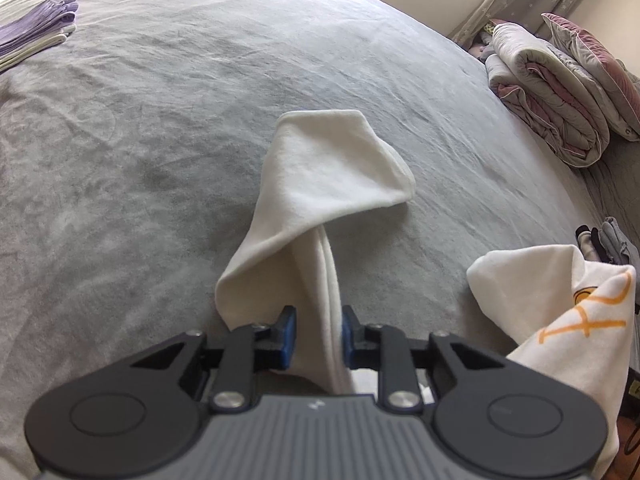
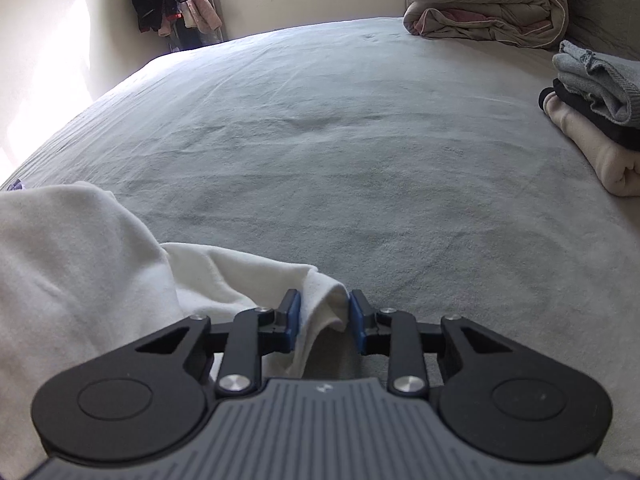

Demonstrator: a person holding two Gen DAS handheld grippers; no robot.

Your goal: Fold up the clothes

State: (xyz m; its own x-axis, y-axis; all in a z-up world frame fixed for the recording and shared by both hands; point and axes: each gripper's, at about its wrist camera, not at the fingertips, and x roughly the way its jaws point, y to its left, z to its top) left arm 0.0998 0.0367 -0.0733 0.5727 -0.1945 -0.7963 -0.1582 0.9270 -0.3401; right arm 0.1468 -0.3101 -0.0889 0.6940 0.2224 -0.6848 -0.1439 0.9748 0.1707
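A white garment [image 1: 320, 184] runs from my left gripper [image 1: 319, 334] forward onto the grey bed [image 1: 140, 128], its far end folded over in a flap. The left jaws are shut on a thick bunched edge of it. At the right of that view another part of the garment, with an orange print [image 1: 568, 320], is lifted off the bed. In the right wrist view the same white garment [image 2: 80, 264] fills the lower left. My right gripper [image 2: 325, 316] is closed on one of its folded corners, just above the bed [image 2: 360, 152].
A stack of folded purple and pale clothes [image 1: 36, 24] lies at the bed's far left. A rolled quilt [image 2: 480, 0] and a pile of folded clothes [image 2: 592, 120] sit on the right side. Dark clothes hang in the corner [image 2: 172, 0] under a window.
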